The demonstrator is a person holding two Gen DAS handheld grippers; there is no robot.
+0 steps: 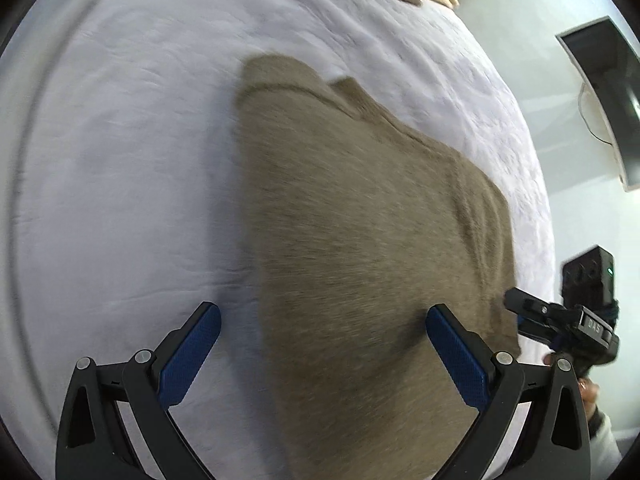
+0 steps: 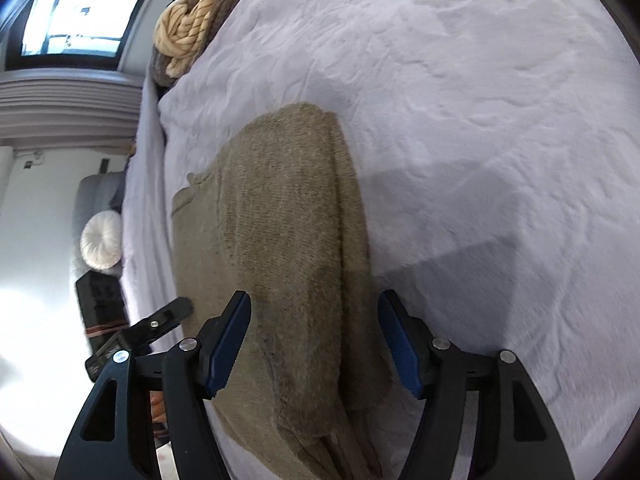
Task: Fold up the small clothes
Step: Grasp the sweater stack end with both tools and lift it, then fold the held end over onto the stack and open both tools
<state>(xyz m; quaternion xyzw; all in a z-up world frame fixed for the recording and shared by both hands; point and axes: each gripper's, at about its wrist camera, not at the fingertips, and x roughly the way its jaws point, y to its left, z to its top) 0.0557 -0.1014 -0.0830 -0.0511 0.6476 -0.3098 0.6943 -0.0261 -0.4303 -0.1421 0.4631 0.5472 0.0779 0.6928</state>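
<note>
Approaching the sweater (image 1: 360, 240) with both tools; it lies flat on the bed (image 1: 120, 160), already doubled over at least once, judging by the layered edge in the right wrist view.

Left hand-held gripper (image 1: 323, 330): jaws spread wide, nothing between the pads but air. One pad sits over the sweater's near part, the other over bare bedcover beside the sweater's edge. No grip.

Right hand-held gripper (image 2: 315, 330): jaws apart, straddling the sweater's near end from above, pads not pressing on the knit. No grip. Its black body also shows past the sweater's far side in the left wrist view.

Step in hand, as I judge it: lining up both tools on the sweater's near end for a further fold.

Next move calls for: lowering until the pads bracket the layered edge, closing on all layers together, not just the top one. The left tool probably needs shifting toward the sweater so both pads catch cloth. Then lift and carry the near end toward the sweater's far end.

Beyond the sweater, at the bed's far edge: a coiled rope-like bundle (image 2: 188, 28). Not involved.
</note>
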